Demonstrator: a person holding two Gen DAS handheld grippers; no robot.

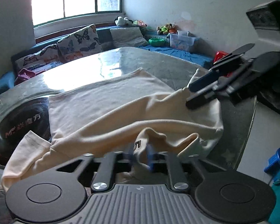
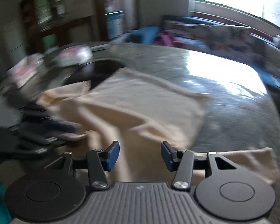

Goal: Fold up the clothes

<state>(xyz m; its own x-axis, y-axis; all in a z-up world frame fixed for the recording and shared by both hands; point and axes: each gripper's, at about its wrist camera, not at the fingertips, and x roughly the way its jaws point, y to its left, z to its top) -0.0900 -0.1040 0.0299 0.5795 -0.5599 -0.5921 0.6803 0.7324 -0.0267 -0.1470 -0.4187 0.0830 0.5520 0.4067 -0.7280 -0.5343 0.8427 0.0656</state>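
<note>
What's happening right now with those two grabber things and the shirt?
Left hand-held gripper shut on cream shirt. Right hand-held gripper open above it. Shirt half spread on table. Nothing in the way.

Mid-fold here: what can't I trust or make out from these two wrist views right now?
- Left gripper fingertips: left wrist view, wrapped in bunched cream shirt and motion-blurred.
- Left gripper in right wrist view: smeared, grip unreadable.
- Shirt's near edge: right wrist view, cut off behind the open right gripper.
- Clutter at the table's far-left end: right wrist view, blurred beyond naming.

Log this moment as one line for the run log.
left gripper: shut on shirt | right gripper: open, over shirt | shirt: partly folded on table
</note>
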